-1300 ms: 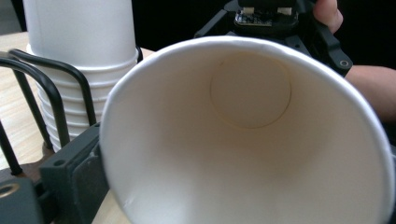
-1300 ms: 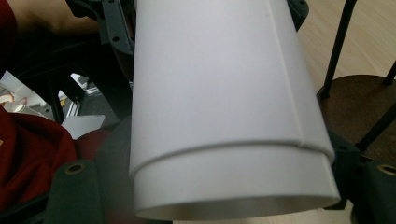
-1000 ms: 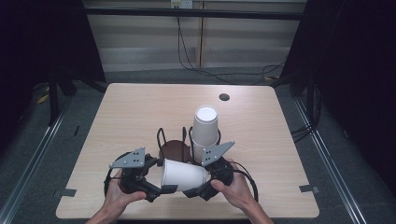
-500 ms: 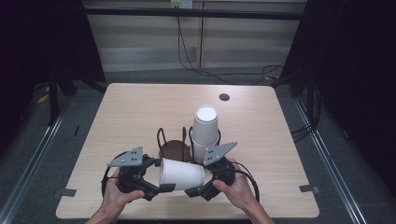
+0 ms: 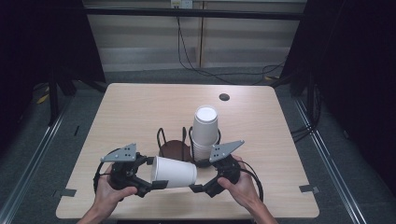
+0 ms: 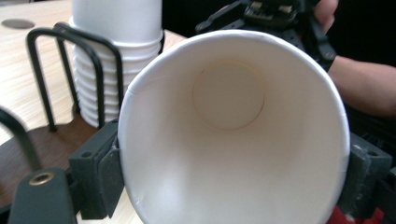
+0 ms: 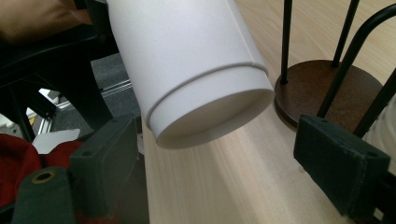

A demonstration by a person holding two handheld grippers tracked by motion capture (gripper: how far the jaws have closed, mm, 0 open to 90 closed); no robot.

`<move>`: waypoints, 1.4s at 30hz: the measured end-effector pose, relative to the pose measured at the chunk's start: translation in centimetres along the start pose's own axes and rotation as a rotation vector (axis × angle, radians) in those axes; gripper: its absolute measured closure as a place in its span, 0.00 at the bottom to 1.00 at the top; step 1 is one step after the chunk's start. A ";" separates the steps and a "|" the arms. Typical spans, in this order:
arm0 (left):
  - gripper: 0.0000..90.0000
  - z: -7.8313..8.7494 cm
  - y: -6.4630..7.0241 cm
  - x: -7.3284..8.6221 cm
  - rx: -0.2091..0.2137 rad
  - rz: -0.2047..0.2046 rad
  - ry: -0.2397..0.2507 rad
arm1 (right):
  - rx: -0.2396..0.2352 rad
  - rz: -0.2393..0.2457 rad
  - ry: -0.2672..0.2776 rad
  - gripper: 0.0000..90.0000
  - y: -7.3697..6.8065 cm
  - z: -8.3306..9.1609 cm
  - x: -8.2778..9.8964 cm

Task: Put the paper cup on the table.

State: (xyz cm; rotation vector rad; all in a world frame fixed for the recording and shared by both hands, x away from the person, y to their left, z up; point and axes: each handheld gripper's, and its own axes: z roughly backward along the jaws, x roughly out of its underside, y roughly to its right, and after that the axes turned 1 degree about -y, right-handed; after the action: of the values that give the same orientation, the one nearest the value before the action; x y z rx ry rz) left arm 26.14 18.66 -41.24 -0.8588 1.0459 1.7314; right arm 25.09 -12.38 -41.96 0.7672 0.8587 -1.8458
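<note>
A white paper cup point(image 5: 173, 171) lies on its side just above the table's front edge. My left gripper point(image 5: 152, 175) is shut on the cup's rim, its pads point(image 6: 109, 172) pressing both sides of the open mouth point(image 6: 233, 140). My right gripper point(image 5: 200, 176) stands open at the cup's base point(image 7: 205, 84), with the pads point(image 7: 341, 163) apart from it. Behind them, a stack of upside-down white cups point(image 5: 205, 130) sits in a black wire holder with a brown base point(image 5: 175, 148).
The wire posts of the holder point(image 6: 93, 60) rise close behind the held cup. A small dark hole point(image 5: 224, 97) marks the far part of the wooden table point(image 5: 130, 116). Cables trail on the floor beyond the table.
The cup and my left gripper have slid a little to the left, away from my right gripper, which has stayed about where it was.
</note>
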 end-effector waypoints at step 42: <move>0.14 5.6 -1.6 0.2 -0.205 0.053 -0.172 | 0.083 -0.050 0.047 0.16 1.0 1.1 0.8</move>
State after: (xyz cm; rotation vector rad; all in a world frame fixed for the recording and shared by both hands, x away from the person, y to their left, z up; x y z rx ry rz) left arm 26.99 24.16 -39.62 -0.7972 0.7939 1.9450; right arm 25.60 -13.94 -42.22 0.8502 0.8425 -1.9244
